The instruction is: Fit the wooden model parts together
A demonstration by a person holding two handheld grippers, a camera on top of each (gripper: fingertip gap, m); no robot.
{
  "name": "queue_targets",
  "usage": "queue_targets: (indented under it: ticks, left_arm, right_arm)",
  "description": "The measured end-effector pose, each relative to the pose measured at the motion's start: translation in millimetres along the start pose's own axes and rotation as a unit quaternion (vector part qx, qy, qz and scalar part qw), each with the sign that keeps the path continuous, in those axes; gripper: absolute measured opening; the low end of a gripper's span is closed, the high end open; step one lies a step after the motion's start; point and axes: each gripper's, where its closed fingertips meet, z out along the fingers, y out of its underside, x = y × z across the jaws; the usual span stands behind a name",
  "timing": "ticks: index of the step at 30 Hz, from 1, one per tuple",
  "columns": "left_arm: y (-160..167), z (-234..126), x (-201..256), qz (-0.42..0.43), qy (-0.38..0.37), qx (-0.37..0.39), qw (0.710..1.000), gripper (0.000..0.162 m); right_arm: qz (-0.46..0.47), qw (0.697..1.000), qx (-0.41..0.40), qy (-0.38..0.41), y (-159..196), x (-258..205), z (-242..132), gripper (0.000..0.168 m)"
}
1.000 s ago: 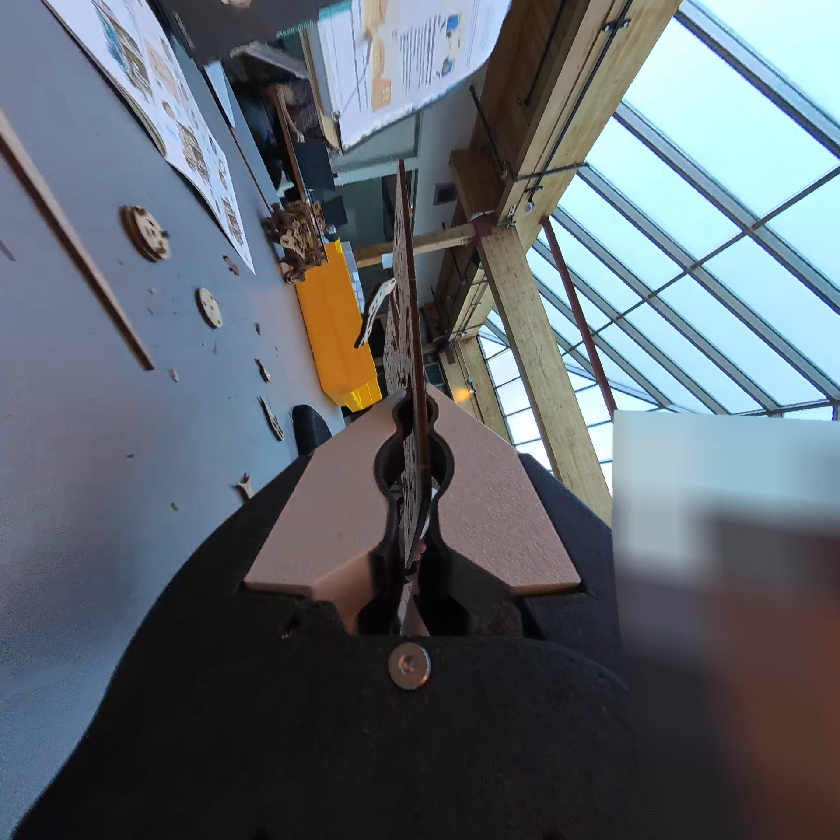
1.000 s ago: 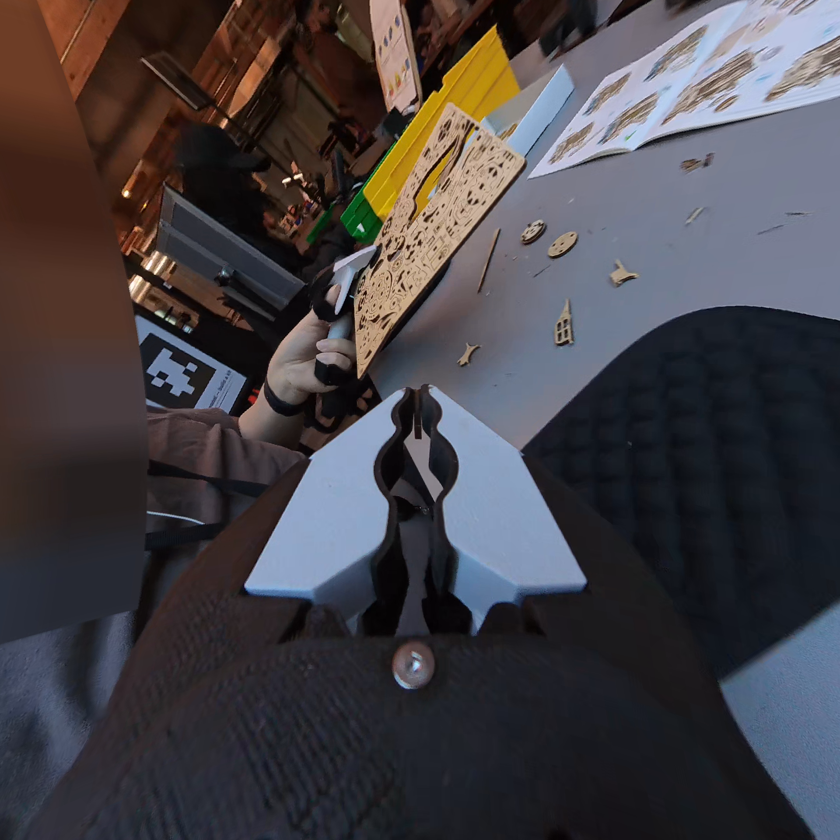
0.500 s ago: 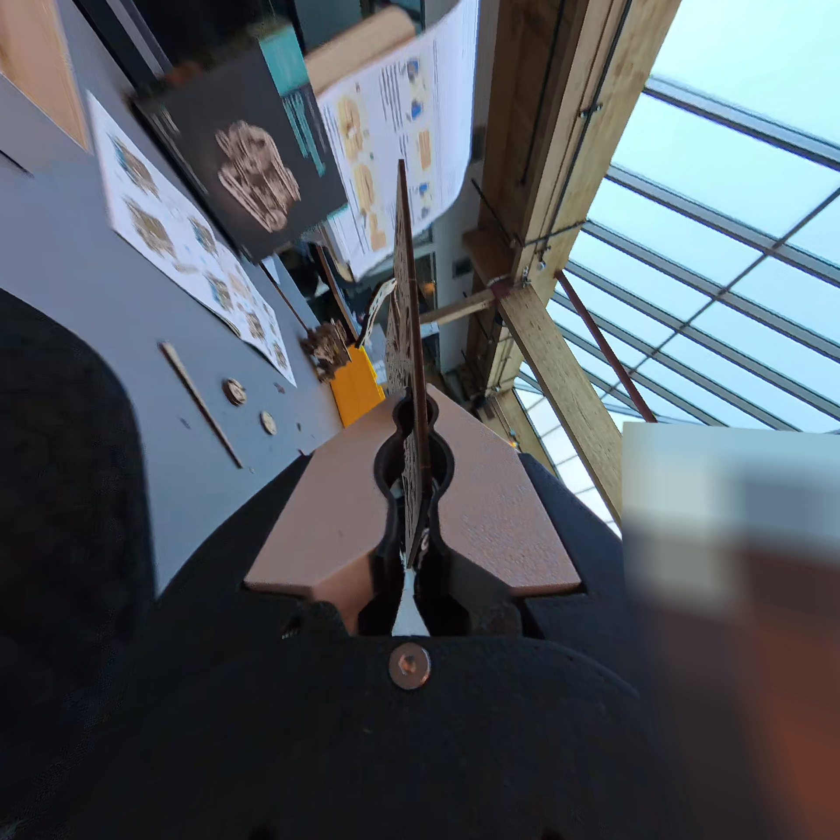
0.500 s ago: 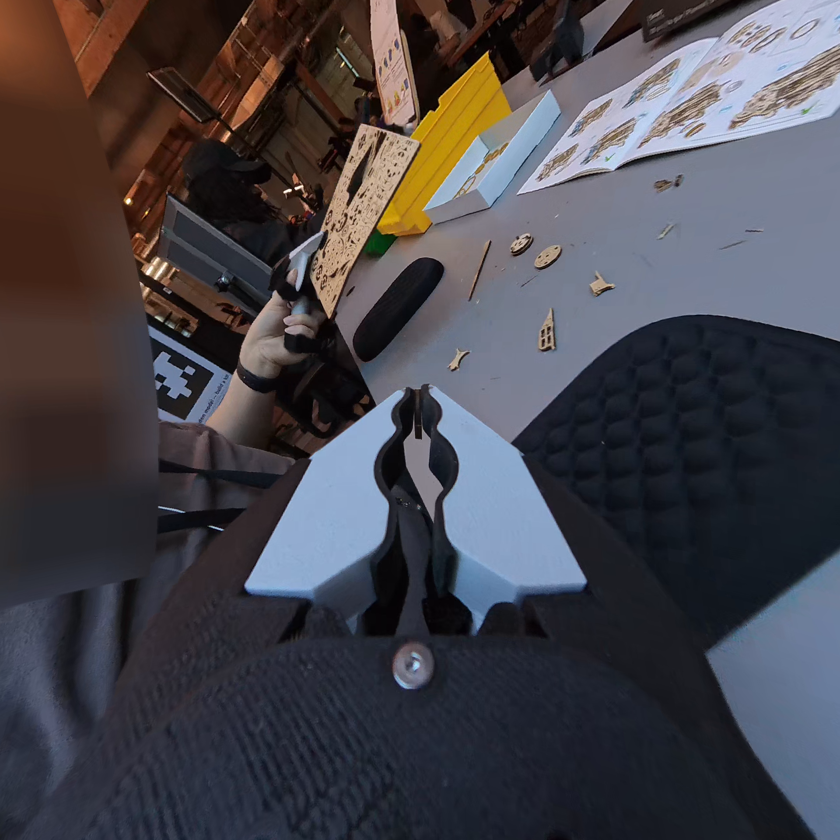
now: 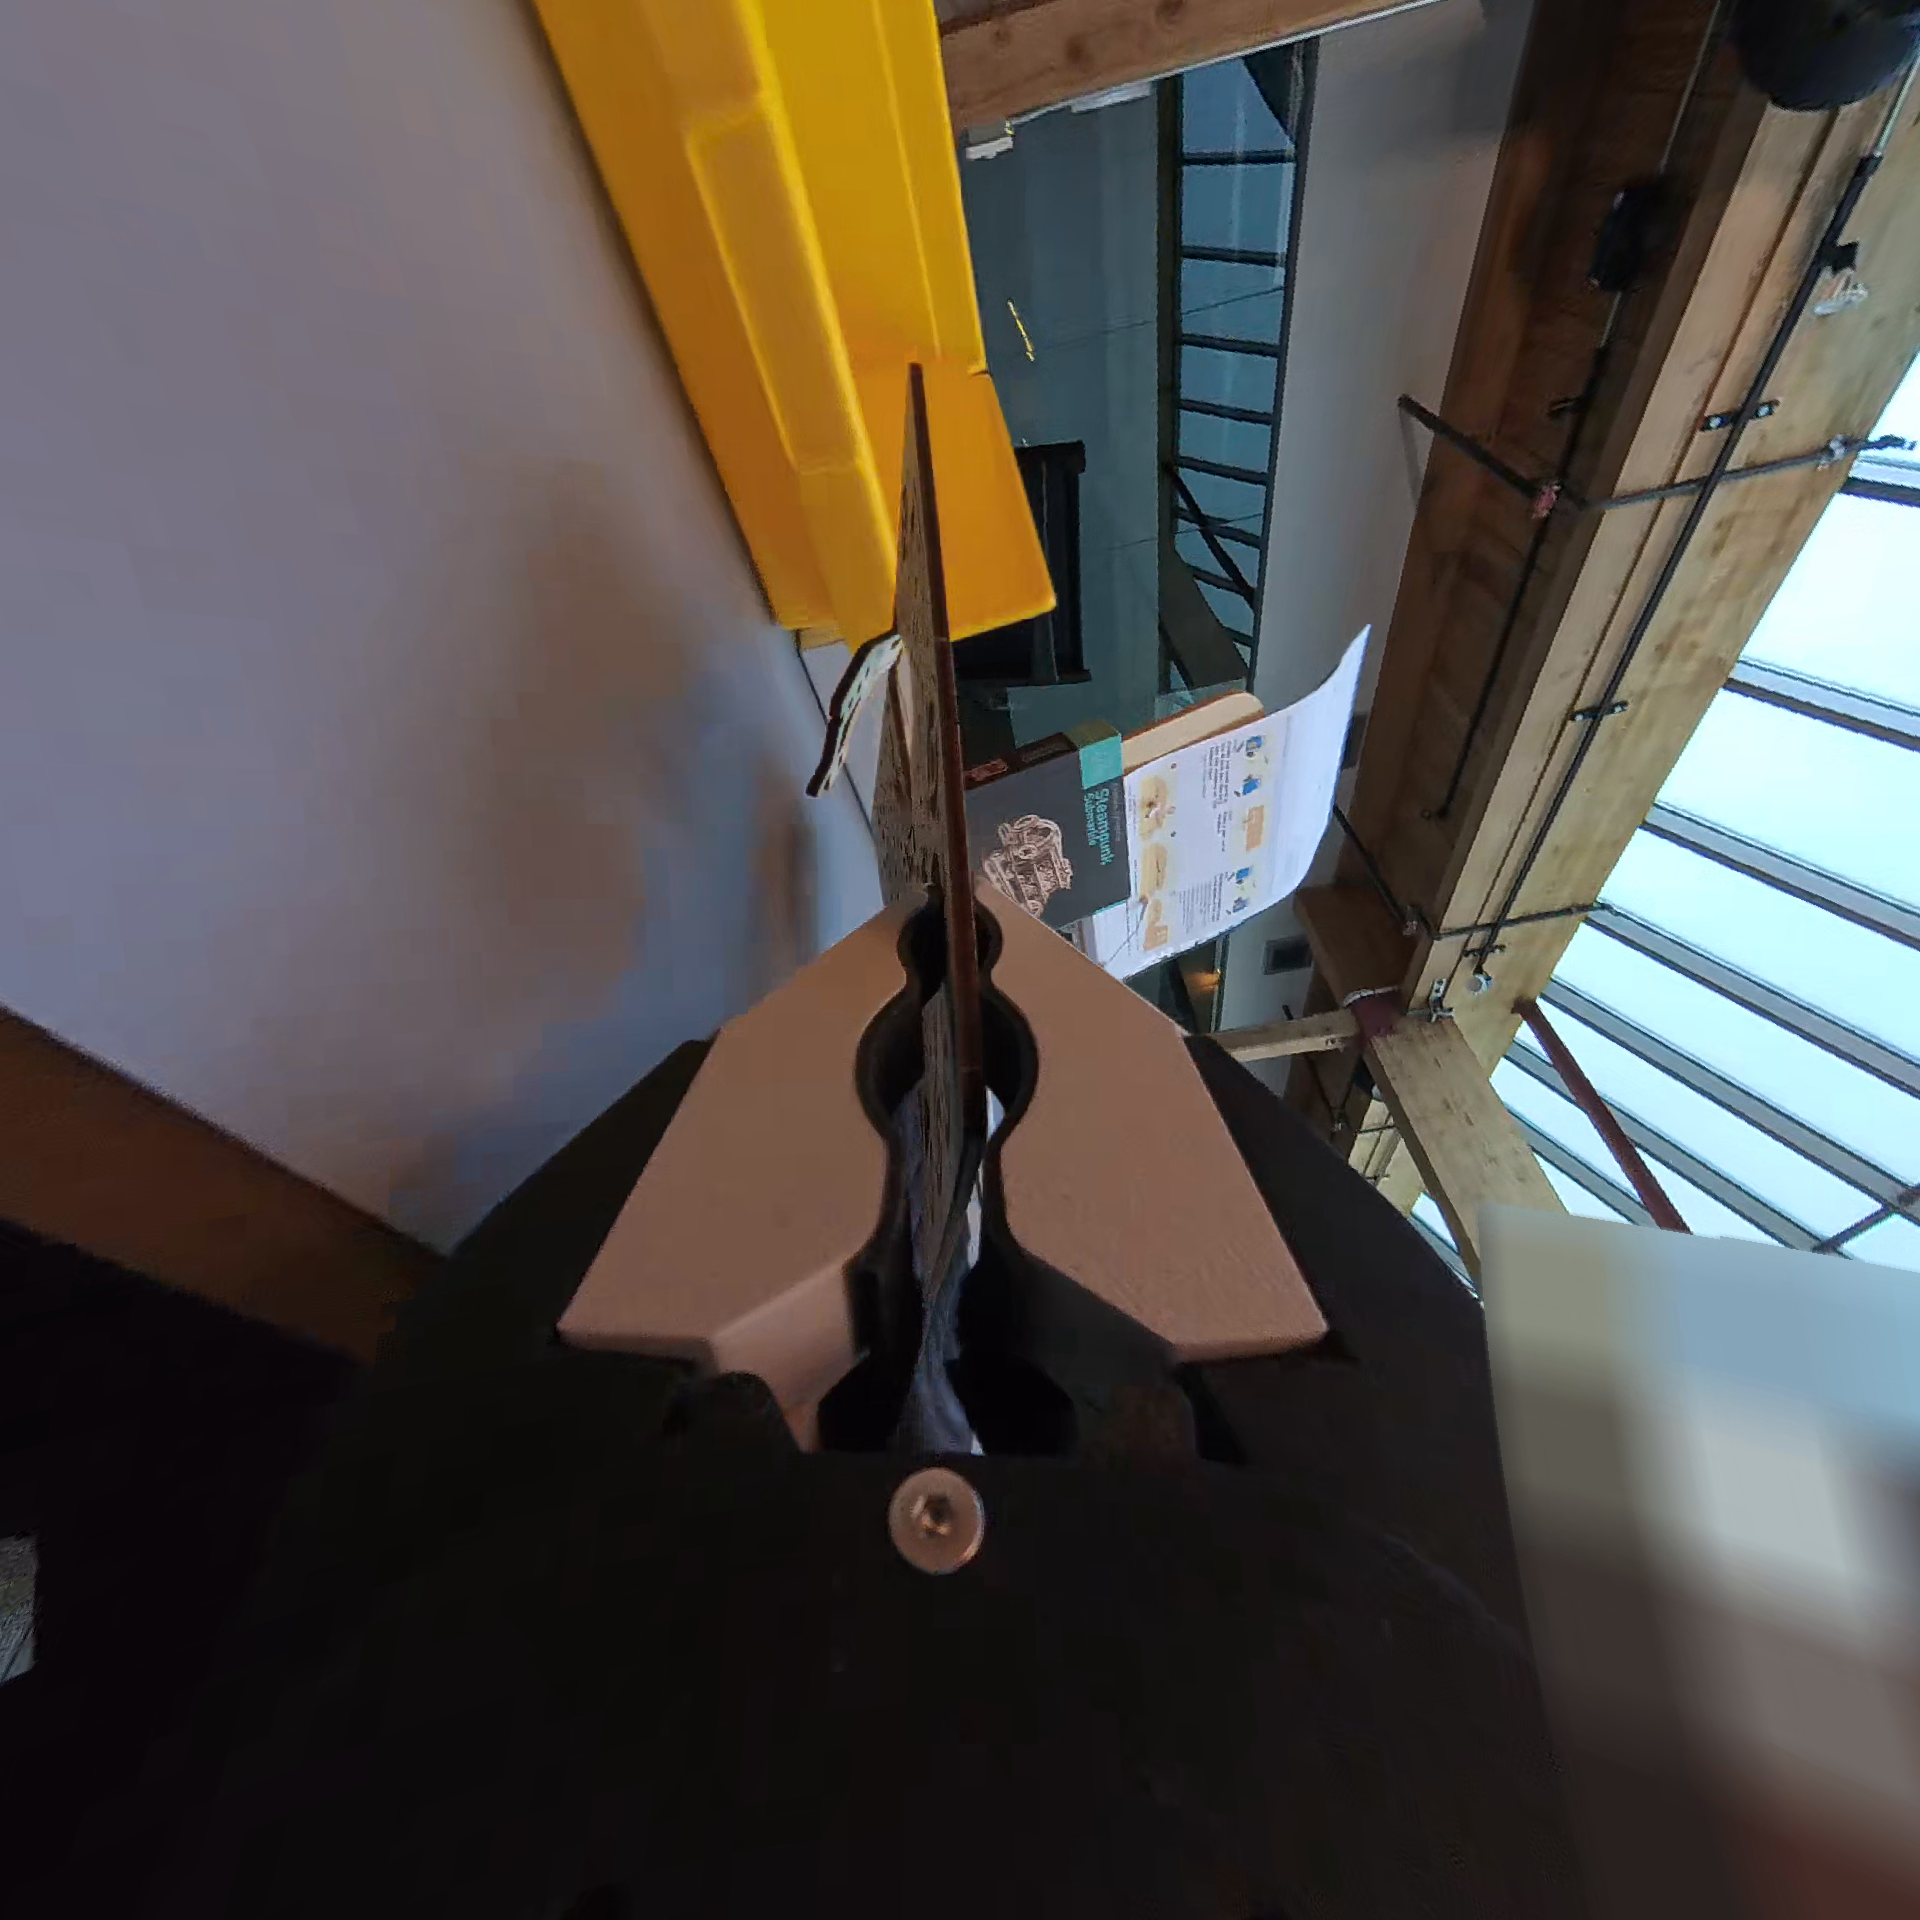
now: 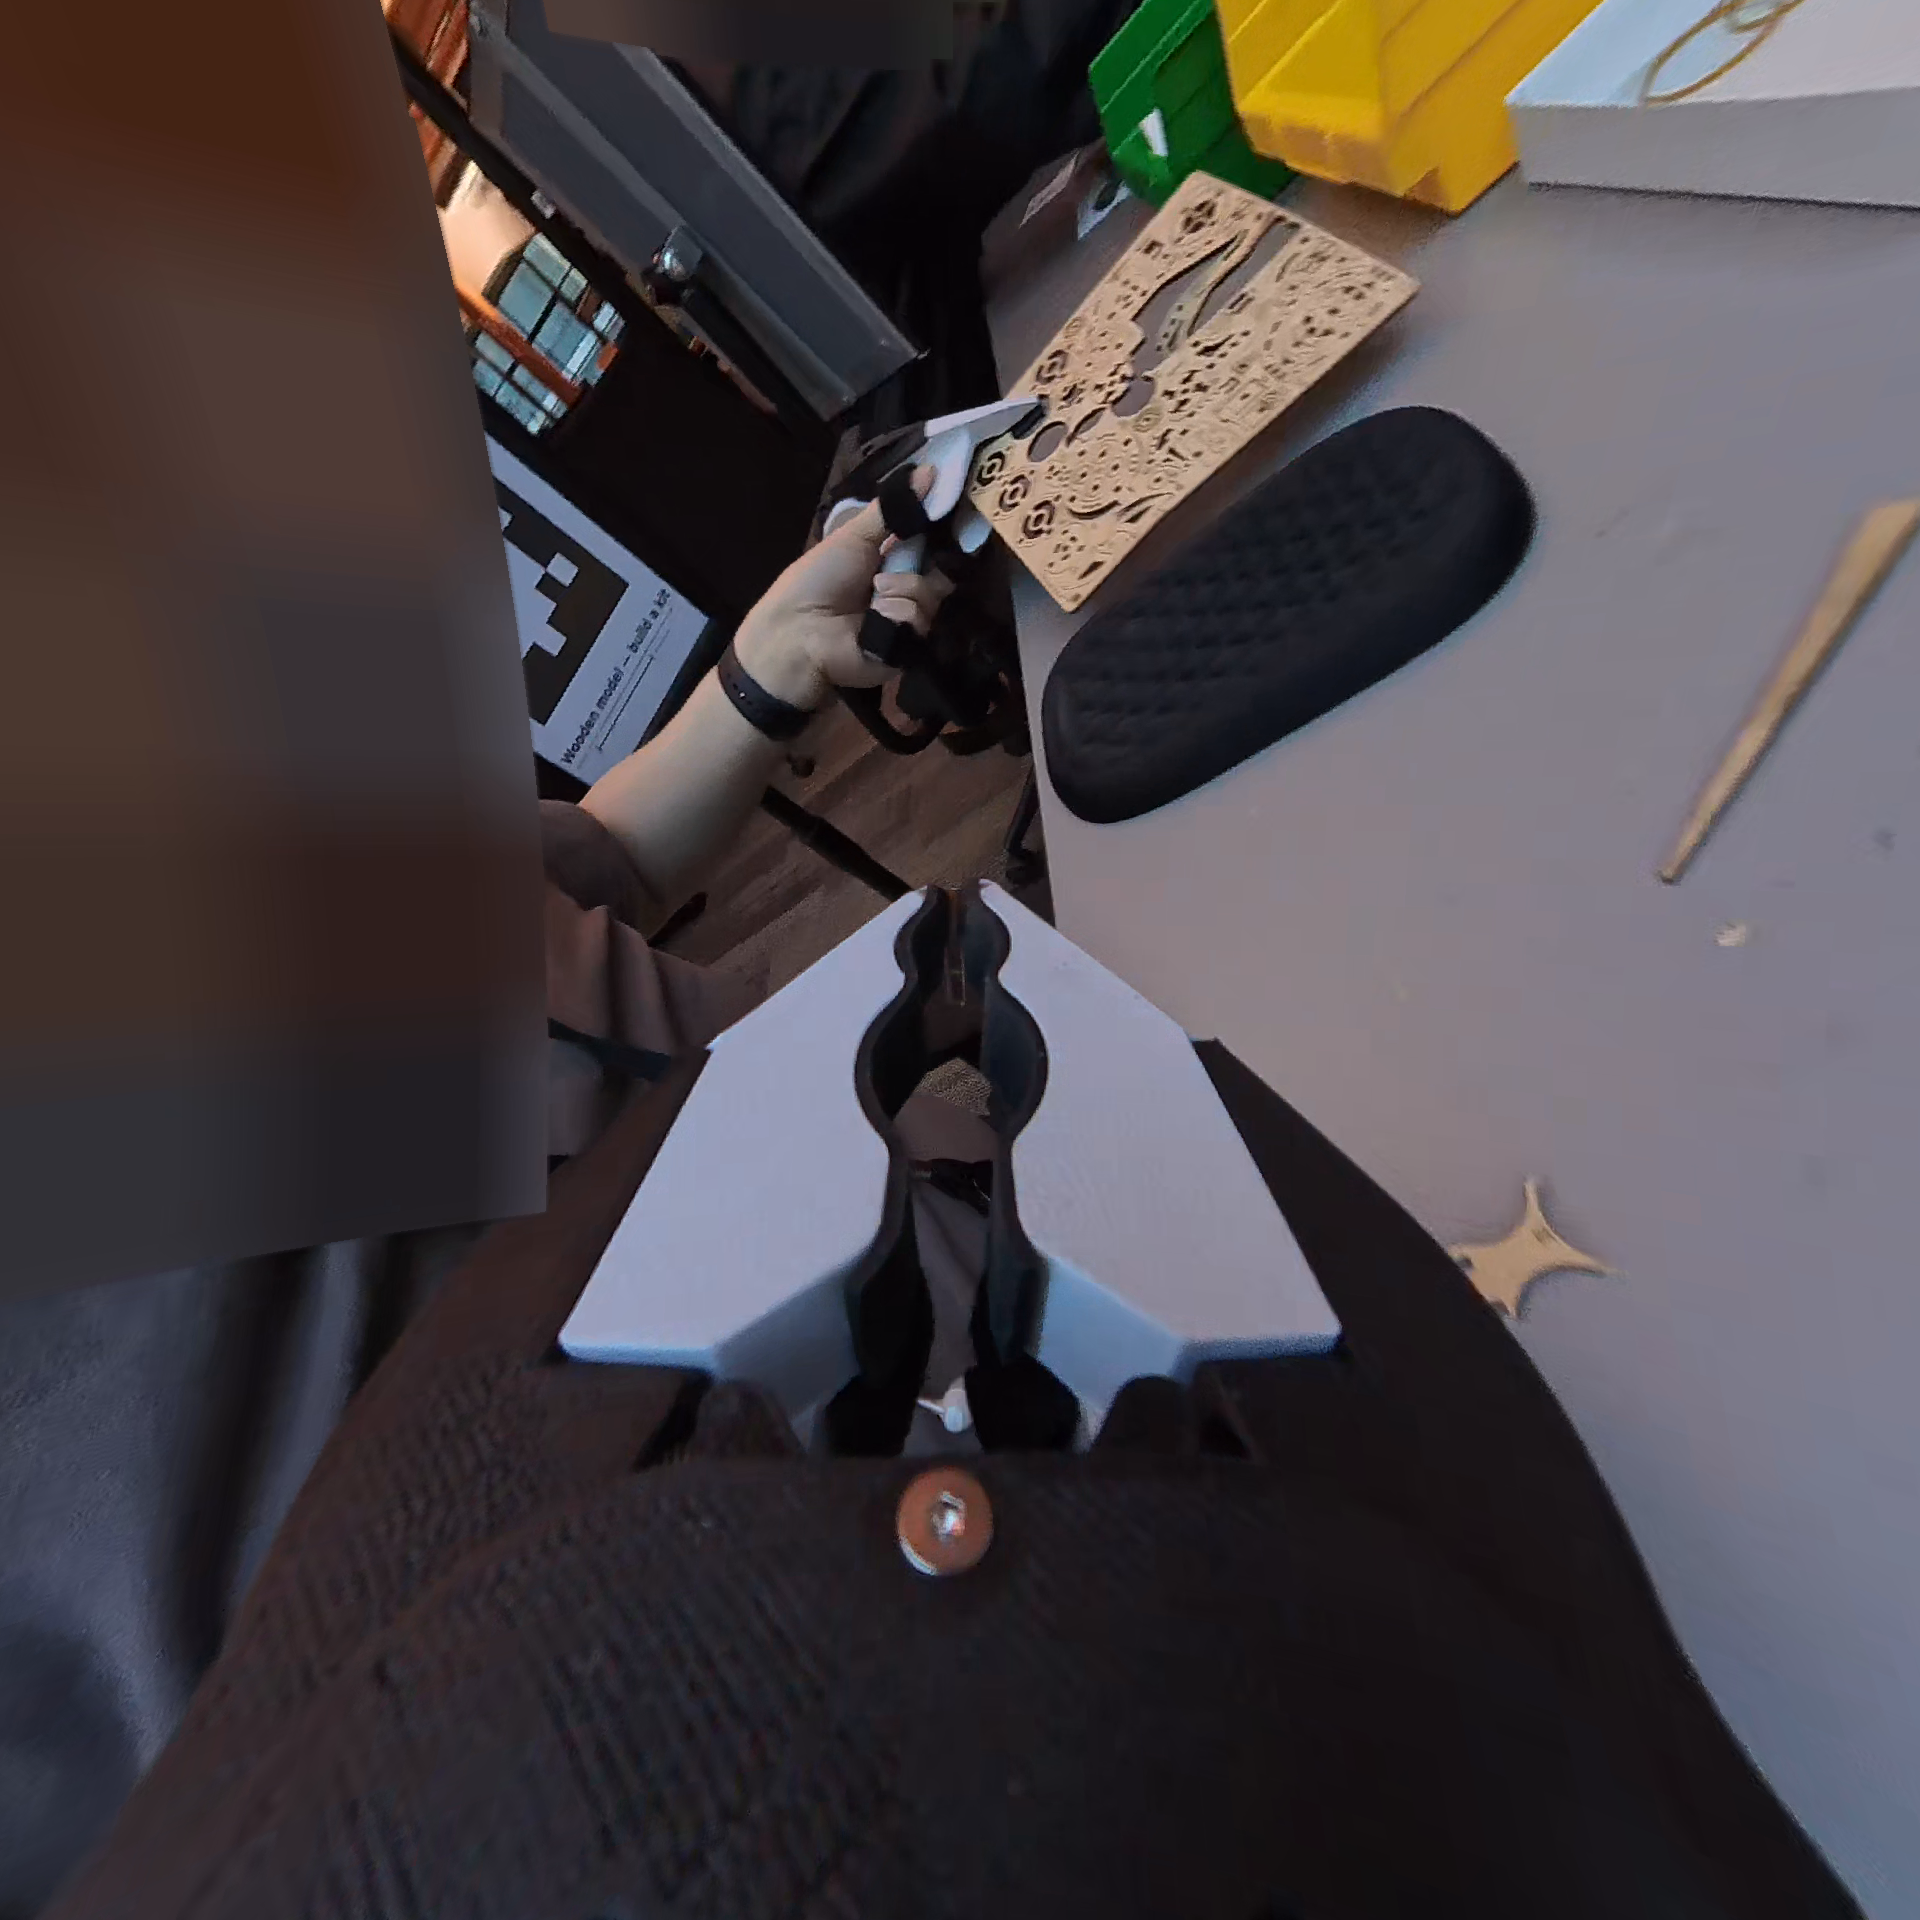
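My left gripper (image 5: 945, 914) is shut on a laser-cut wooden parts sheet (image 5: 925, 623), seen edge-on, with one part (image 5: 852, 717) bent out of it. In the right wrist view the sheet (image 6: 1195, 384) lies low and nearly flat over the grey table's (image 6: 1455, 935) left edge, with the left gripper (image 6: 1023, 416) clamped on its near corner. My right gripper (image 6: 954, 904) is shut on a small thin wooden piece (image 6: 952, 961); only its edge shows between the tips. It hovers at the table's near left edge.
A black pad (image 6: 1288, 613) lies next to the sheet. A wooden stick (image 6: 1797, 675) and a star-shaped piece (image 6: 1527, 1257) lie on the table. Yellow (image 6: 1382, 94) and green (image 6: 1174, 114) bins and a white box (image 6: 1714, 135) stand behind. A kit box (image 5: 1049, 831) and instruction sheet (image 5: 1236, 821) stand upright. The left gripper's tips are roughly 40 cm from the right gripper's.
The left gripper has swung the sheet from upright down to nearly flat over the table's left edge, beside the black pad. The right gripper has shifted left, staying shut.
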Motion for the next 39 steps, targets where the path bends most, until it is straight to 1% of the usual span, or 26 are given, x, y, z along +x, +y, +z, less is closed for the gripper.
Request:
queue_targets:
  ticks: [7,8,9,10,13,14,16,18,20,22,24,26,28,29,32,34,37,39]
  left_arm:
    - [1,-4,-22,-0.004,-0.048,-0.019,0.999,0.0]
    - [1,-5,-24,-0.002,-0.059,-0.021,0.998,0.006]
    - [1,-6,-27,-0.002,-0.075,-0.025,0.997,0.019]
    - [2,-7,-28,-0.001,-0.087,-0.03,0.996,0.028]
    - [8,-9,-32,0.042,-0.134,-0.06,0.988,0.051]
    - [10,-9,-32,0.063,-0.147,-0.075,0.984,0.054]
    - [12,-9,-33,0.12,-0.182,-0.106,0.97,0.056]
    - [16,-10,-35,0.172,-0.219,-0.147,0.949,0.058]
    - [23,-11,-33,0.2,-0.246,-0.196,0.928,0.069]
    - [27,-14,-34,0.236,-0.278,-0.239,0.9,0.078]
    - [28,-18,-37,0.257,-0.302,-0.27,0.877,0.079]
    - [29,-19,-38,0.264,-0.311,-0.281,0.869,0.079]
    - [28,-22,-41,0.277,-0.322,-0.295,0.856,0.072]
    - [27,-23,-42,0.278,-0.326,-0.299,0.853,0.071]
    - [26,-29,-37,0.244,-0.318,-0.296,0.867,0.082]
    - [19,-37,-38,0.238,-0.322,-0.285,0.871,0.087]
    - [5,-47,-40,0.26,-0.329,-0.265,0.868,0.087]
    - [-1,-44,-33,0.3,-0.305,-0.26,0.866,0.08]
  right_arm:
    - [-0.027,0.996,-0.047,-0.068,-3,-17,72,0.001]
    - [-0.034,0.996,-0.052,-0.07,-3,-17,82,0.001]
    - [-0.043,0.995,-0.055,-0.074,-4,-17,93,0.001]
    - [-0.052,0.994,-0.054,-0.079,-5,-18,103,0.001]
    - [-0.075,0.99,-0.053,-0.107,-6,-28,132,0.002]
    - [-0.083,0.989,-0.052,-0.113,-7,-31,140,0.002]
    - [-0.098,0.987,-0.053,-0.12,-9,-35,156,0.002]
    - [-0.11,0.985,-0.054,-0.125,-12,-38,170,0.002]
    - [-0.124,0.983,-0.054,-0.121,-21,-36,184,0.002]
    - [-0.144,0.983,-0.05,-0.1,-34,-26,198,0.002]
    - [-0.152,0.983,-0.055,-0.085,-47,-16,214,0.002]
    - [-0.152,0.983,-0.065,-0.081,-59,-9,230,0.002]
    - [-0.151,0.983,-0.082,-0.068,-67,3,247,0.002]
    - [-0.152,0.982,-0.09,-0.06,-71,9,256,0.001]
    - [-0.166,0.979,-0.112,-0.034,-81,29,279,0.001]
    - [-0.171,0.977,-0.126,-0.021,-85,41,292,0.002]
    - [-0.177,0.975,-0.137,-0.003,-90,58,306,0.002]
    - [-0.188,0.972,-0.137,0.013,-96,67,311,0.001]
